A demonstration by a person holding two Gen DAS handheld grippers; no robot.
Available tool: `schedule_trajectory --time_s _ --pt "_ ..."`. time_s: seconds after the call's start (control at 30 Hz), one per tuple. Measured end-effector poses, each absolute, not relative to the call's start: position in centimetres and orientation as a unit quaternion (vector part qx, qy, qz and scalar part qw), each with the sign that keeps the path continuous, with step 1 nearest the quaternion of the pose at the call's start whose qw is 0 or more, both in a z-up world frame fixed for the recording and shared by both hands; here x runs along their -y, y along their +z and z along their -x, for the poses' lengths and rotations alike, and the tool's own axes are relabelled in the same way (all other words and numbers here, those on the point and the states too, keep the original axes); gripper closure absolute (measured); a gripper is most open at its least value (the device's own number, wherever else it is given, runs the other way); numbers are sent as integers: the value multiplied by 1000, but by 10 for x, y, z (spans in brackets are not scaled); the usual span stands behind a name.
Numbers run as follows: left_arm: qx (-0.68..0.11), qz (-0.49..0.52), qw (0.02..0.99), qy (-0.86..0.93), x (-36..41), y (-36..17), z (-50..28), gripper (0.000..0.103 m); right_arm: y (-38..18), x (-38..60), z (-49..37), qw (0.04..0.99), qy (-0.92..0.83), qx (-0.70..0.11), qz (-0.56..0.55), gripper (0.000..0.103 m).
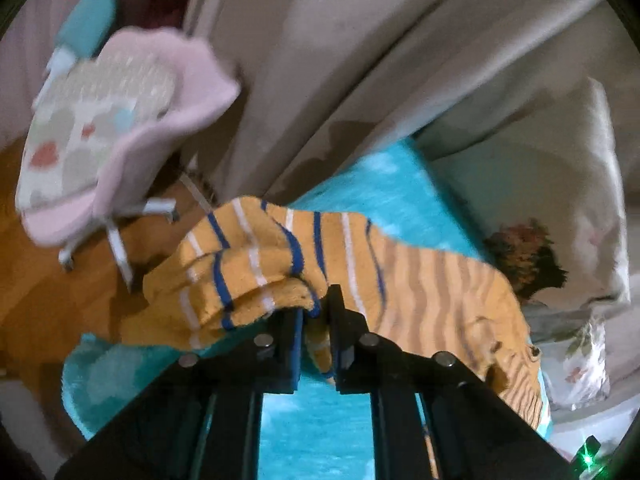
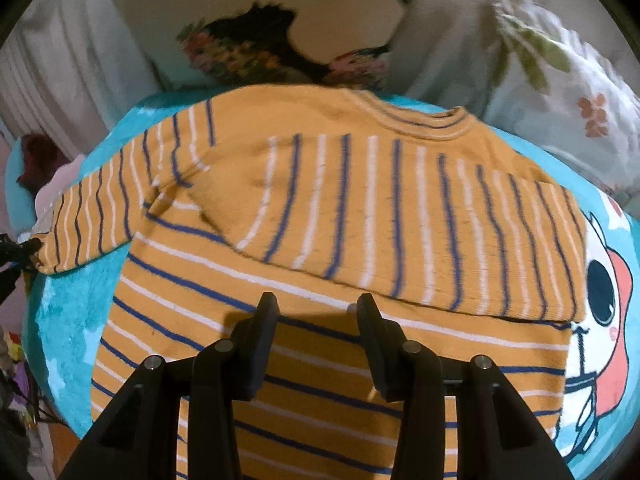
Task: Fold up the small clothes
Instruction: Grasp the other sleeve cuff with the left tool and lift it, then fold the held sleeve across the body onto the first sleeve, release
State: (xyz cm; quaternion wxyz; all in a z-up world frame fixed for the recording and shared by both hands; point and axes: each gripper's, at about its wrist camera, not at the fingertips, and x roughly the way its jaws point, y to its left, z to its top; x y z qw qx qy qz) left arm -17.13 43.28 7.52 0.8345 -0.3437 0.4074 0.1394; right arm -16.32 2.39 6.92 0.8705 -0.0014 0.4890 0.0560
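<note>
Your left gripper (image 1: 316, 312) is clamped on the sleeve (image 1: 248, 264); carry it flat across the sweater (image 2: 320, 208). Right gripper (image 2: 316, 304) hangs apart above the sweater, holding nothing, so pin the fold there.

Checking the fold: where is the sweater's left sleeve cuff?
Left wrist view, centre: the cuff is pinched in the left tongs, lifted above the turquoise blanket.

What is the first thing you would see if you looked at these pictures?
The orange striped sweater stands out first, spread on a turquoise blanket with one sleeve folded across its chest. The left gripper pinches the other sleeve's cuff, while the right gripper hovers open above the body.
</note>
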Motion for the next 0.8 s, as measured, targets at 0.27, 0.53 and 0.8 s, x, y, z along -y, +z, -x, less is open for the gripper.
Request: schedule_trajectory --time_s 0.27,0.53,0.8 --pt "-367 260 893 9 -310 151 136 93 81 50 185 879 29 -474 -45 58" --pt "-408 194 881 -142 -112 146 99 93 78 147 218 874 -5 -476 -99 58" --pt "-480 139 848 -176 32 72 87 96 69 221 239 867 -24 -484 -115 58"
